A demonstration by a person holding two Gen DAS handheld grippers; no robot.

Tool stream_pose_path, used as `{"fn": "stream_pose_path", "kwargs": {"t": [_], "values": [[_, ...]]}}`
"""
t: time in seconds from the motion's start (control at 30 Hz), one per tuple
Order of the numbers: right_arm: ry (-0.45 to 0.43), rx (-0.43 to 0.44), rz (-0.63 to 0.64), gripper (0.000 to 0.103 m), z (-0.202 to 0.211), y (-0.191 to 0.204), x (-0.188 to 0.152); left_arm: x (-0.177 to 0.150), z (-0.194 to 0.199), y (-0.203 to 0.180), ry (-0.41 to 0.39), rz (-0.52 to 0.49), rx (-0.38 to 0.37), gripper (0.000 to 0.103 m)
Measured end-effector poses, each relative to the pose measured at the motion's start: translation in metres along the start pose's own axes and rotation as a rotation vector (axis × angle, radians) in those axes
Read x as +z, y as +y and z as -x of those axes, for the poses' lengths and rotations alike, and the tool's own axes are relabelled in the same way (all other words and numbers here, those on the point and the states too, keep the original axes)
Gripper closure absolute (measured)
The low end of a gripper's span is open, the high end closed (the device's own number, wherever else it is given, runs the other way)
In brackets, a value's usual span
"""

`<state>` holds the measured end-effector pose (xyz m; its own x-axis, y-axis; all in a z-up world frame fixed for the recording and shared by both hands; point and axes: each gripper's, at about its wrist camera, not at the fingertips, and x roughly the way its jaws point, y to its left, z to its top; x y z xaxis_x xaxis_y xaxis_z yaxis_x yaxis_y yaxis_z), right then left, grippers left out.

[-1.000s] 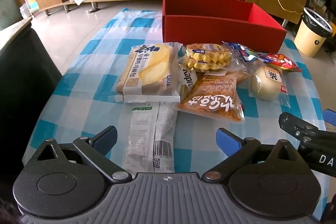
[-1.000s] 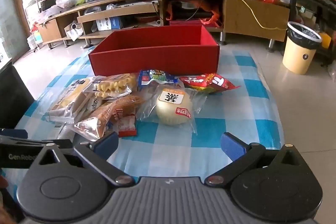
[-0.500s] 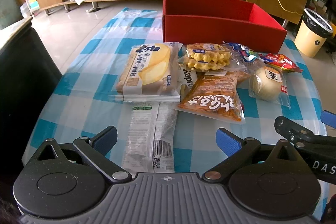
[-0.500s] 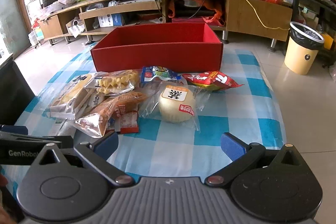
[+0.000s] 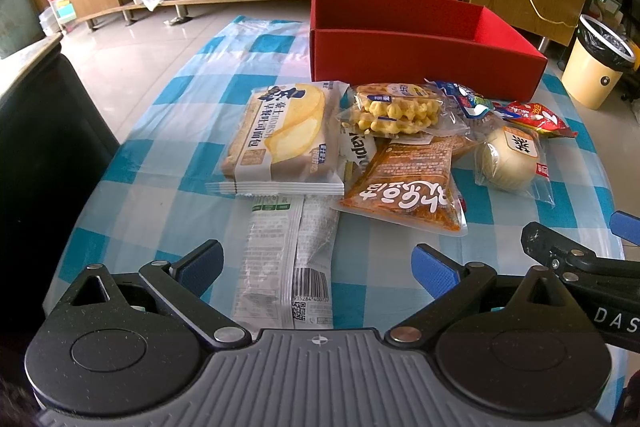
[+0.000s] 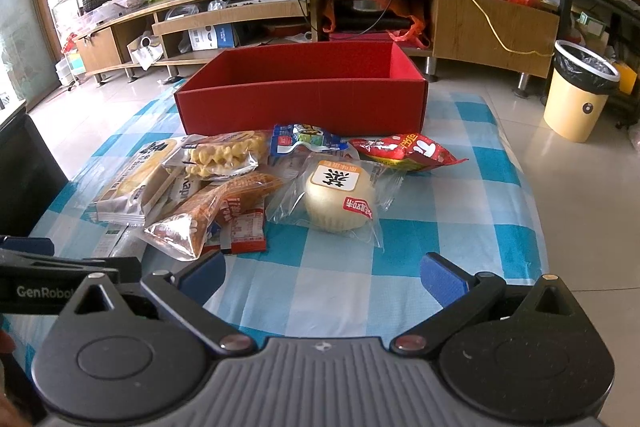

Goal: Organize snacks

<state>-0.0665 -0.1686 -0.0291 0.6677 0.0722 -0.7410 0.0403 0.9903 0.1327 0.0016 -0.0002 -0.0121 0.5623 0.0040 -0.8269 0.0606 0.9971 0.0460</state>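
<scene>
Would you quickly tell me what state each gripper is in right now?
Left gripper: open, holding nothing, above the white packet.
Right gripper: open, holding nothing, short of the bun.

- A tabletop (image 6: 460,247) under a blue-and-white checked plastic cloth carries everything.
- An open red cardboard box (image 6: 304,103) stands at its far end.
- In front of the box the wrapped snacks lie bunched, several overlapping: a sliced-bread packet (image 5: 280,135), a clear waffle bag (image 5: 394,111), an orange crisp-snack pouch (image 5: 408,187), a round pale bun in clear wrap (image 6: 340,201), a red foil packet (image 6: 408,151) (nearest the box) and a silvery-white flat sachet (image 5: 288,263).
</scene>
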Motion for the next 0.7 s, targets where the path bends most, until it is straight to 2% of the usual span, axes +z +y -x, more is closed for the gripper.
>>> {"fn": "stream_pose_path", "kwargs": {"t": [0.7], "values": [[0.004,0.000,0.006,0.002,-0.0015,0.0007,-0.0008,-0.0007,-0.0006,-0.0012,-0.011,-0.015,0.016,0.002]]}}
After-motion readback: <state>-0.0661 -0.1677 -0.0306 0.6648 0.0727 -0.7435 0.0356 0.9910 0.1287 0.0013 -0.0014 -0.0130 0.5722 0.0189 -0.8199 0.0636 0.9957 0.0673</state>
